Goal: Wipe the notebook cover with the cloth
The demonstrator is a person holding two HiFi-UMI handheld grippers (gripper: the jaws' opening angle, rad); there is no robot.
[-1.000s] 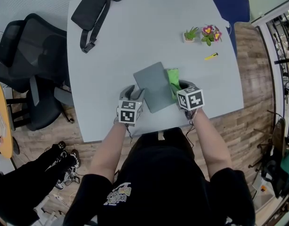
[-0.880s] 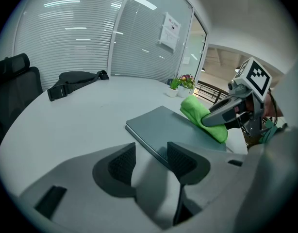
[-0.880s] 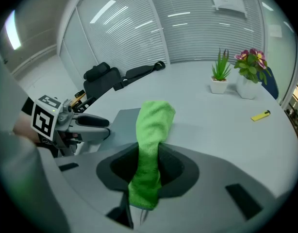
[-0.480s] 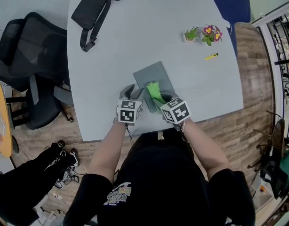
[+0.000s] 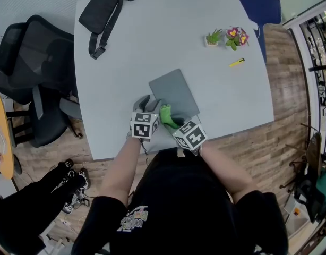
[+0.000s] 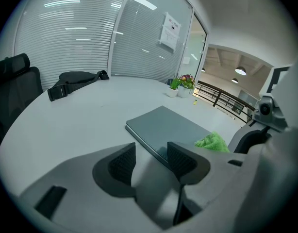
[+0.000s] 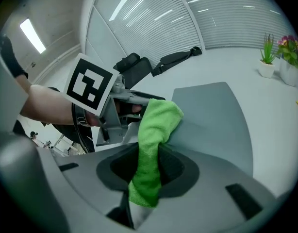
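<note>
A grey notebook [image 5: 173, 92] lies flat on the pale table [image 5: 152, 41], close to its near edge. My right gripper [image 5: 173, 123] is shut on a green cloth [image 5: 166, 115]. The cloth's free end rests at the notebook's near left corner. In the right gripper view the cloth [image 7: 156, 130] rises from between the jaws and folds onto the notebook [image 7: 212, 115]. My left gripper [image 5: 147, 104] stands open on the table at the notebook's left near edge. In the left gripper view its jaws [image 6: 151, 159] are apart with nothing between them, and the notebook [image 6: 173, 127] and cloth [image 6: 212, 142] lie just beyond.
A black sling bag [image 5: 102, 12] lies at the table's far left. Two small potted plants [image 5: 215, 37] [image 5: 237, 36] and a yellow marker [image 5: 237, 62] sit at the far right. A black office chair [image 5: 30, 78] stands left of the table and a blue chair [image 5: 261, 4] behind it.
My right gripper has dragged the cloth leftward across the notebook, from its right edge to its near left corner. The left gripper has stayed put.
</note>
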